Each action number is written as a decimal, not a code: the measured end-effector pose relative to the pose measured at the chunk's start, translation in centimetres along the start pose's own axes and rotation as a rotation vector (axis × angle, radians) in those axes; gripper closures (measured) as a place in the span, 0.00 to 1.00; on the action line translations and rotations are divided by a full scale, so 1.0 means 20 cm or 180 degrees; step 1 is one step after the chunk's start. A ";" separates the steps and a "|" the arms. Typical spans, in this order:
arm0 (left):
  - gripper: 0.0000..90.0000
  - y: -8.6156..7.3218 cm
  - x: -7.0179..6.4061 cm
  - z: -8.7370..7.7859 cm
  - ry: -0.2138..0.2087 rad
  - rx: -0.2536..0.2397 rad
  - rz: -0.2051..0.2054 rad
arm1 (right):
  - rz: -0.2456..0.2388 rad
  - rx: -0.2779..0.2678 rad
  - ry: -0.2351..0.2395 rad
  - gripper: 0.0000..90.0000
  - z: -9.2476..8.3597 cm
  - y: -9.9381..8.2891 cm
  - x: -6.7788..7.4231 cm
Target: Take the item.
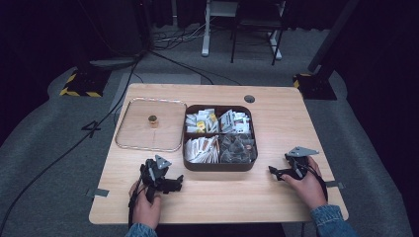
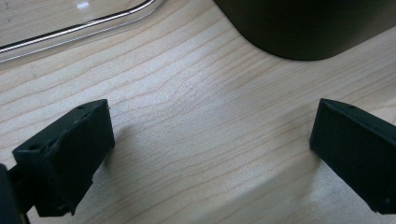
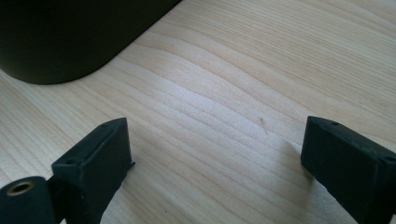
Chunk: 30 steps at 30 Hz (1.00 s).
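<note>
A light wooden worktop (image 1: 276, 128) stands on grey carpet in a dark room, with black curtains around it, cables trailing over the floor and the legs of a white desk behind. The landmark is a dark brown compartment box (image 1: 220, 167) near the middle of the worktop, its four sections filled with tea bags and paper sachets (image 1: 201, 149). Touching or just beside the box, on its left, lies a clear lid (image 1: 133, 133) with a small brass knob (image 1: 153, 120), flat on the wood.

The person's forearms come in from the near edge, denim cuffs showing. The left hand (image 1: 146, 207) holds the left gripper (image 1: 177, 185) low over the wood, in front of the box's near left corner and pointing toward the right. The right hand (image 1: 307, 186) holds the right gripper (image 1: 272, 171) just off the box's near right corner, pointing left toward it.

In the left gripper view the jaws stand wide apart over bare wood, the box's rounded corner (image 2: 303, 32) ahead and the lid's rim (image 2: 79, 28) up to the left. In the right gripper view the jaws are likewise wide with nothing between them, the box's dark wall (image 3: 70, 37) ahead, near but apart.
</note>
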<state>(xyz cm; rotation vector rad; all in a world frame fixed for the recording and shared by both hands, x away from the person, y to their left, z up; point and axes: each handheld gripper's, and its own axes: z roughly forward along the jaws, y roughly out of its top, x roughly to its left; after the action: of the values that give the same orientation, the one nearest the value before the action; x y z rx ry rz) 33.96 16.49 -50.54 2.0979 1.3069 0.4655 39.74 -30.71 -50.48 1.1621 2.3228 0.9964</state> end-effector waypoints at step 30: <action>0.00 0.00 0.01 0.00 -0.0001 0.0000 0.0025 | 0.0428 -0.0205 0.0350 0.53 -0.13 0.07 0.01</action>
<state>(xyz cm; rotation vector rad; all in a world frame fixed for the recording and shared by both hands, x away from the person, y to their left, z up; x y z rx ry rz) 34.10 16.57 -50.53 2.1037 1.2987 0.4683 38.80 -31.16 -47.70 1.2820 2.3016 1.2019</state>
